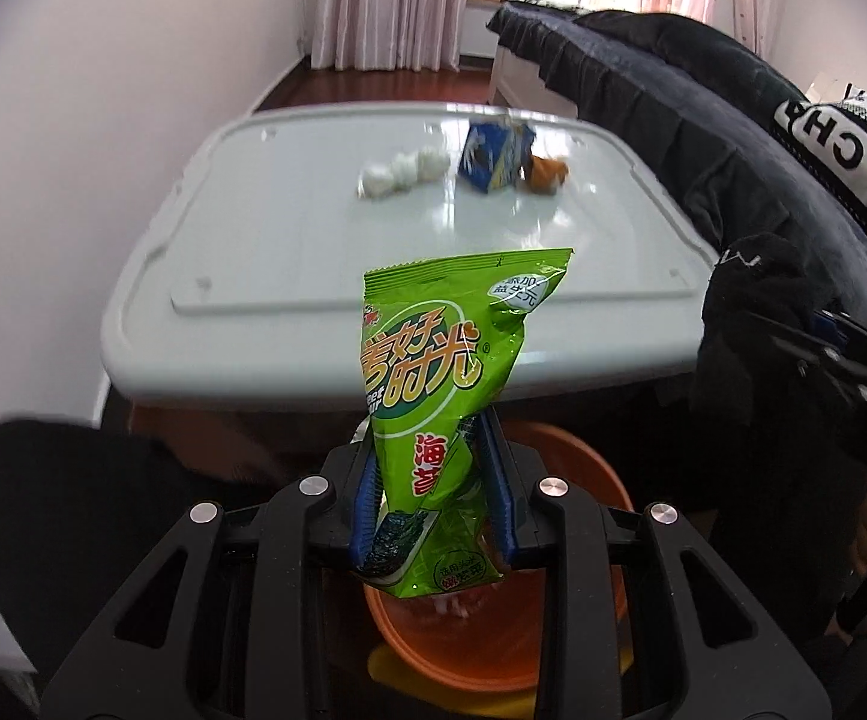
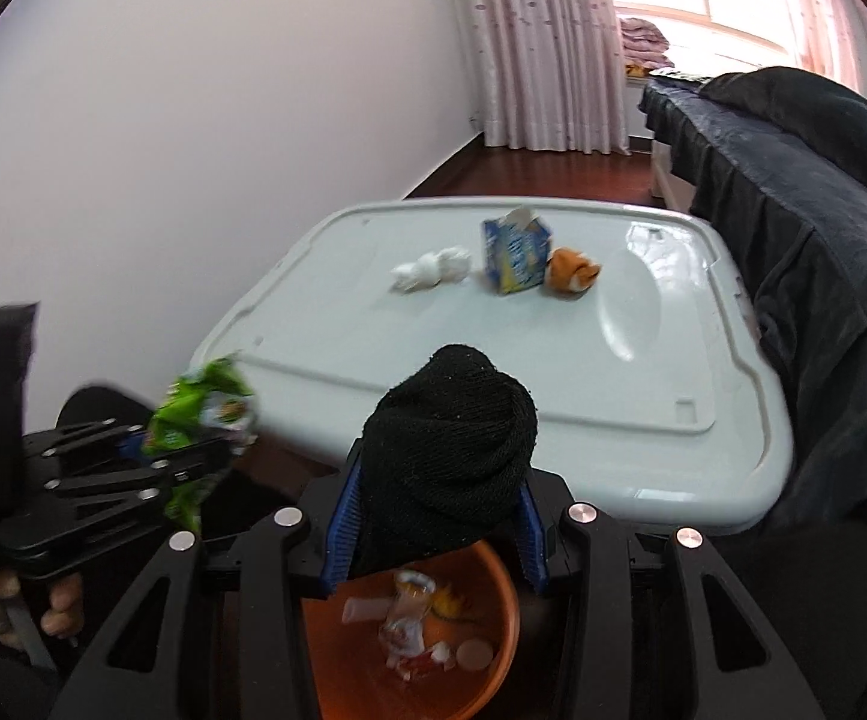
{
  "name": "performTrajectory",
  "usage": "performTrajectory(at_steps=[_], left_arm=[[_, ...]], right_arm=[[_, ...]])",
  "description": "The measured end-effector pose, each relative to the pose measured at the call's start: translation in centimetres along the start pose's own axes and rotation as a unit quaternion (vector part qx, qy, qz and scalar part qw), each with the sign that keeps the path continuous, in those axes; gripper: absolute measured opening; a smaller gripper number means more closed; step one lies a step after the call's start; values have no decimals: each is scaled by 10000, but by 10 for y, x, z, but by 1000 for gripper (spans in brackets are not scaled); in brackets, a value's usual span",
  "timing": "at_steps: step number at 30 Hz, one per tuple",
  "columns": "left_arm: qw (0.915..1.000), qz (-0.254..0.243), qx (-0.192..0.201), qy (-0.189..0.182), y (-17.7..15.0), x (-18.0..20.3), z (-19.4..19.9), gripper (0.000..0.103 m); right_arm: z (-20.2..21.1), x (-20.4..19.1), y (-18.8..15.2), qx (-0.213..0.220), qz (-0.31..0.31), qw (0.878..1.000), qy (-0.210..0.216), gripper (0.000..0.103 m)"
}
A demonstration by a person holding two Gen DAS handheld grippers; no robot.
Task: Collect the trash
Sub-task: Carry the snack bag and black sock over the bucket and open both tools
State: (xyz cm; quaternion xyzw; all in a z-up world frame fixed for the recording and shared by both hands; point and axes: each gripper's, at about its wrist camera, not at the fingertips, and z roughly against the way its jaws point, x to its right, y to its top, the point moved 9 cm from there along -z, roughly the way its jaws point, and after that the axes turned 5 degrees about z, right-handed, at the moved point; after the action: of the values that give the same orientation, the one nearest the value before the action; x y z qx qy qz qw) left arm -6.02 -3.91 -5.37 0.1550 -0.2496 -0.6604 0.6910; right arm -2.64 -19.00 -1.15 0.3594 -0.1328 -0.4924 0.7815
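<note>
Green wrapper (image 1: pixel 433 396) upright in left tongs (image 1: pixel 433 498)

colours noted on trash items
green snack packet (image 1: pixel 439 396) with orange lettering; black sock (image 2: pixel 448 450); orange bin (image 2: pixel 433 648); blue-yellow carton (image 2: pixel 514 258).

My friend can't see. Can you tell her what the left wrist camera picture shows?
The left tool is shut on a green seaweed snack bag, holding it above an orange bin. Behind it, a white plastic lid holds crumpled tissue, a blue carton and an orange scrap.
</note>
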Motion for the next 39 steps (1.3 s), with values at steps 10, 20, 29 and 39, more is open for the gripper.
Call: performTrajectory(at_steps=[10, 20, 29, 39], left_arm=[[9993, 4, -363, -73, -37, 2, -8, 29], [9975, 34, -708, -55, -51, -1, -19, 29], [9947, 21, -1028, -37, -61, -1, -32, 29], [9945, 63, -1048, -26, -60, -1, -33, 29]], right_arm=[[-1, -31, -46, -331, 226, 9992, -7, 43], [-8, -29, -63, -643, -43, 9977, 225, 43], [-21, -32, -77, -960, -153, 9946, 361, 44], [-21, -33, -79, -1004, -137, 9941, 389, 44]])
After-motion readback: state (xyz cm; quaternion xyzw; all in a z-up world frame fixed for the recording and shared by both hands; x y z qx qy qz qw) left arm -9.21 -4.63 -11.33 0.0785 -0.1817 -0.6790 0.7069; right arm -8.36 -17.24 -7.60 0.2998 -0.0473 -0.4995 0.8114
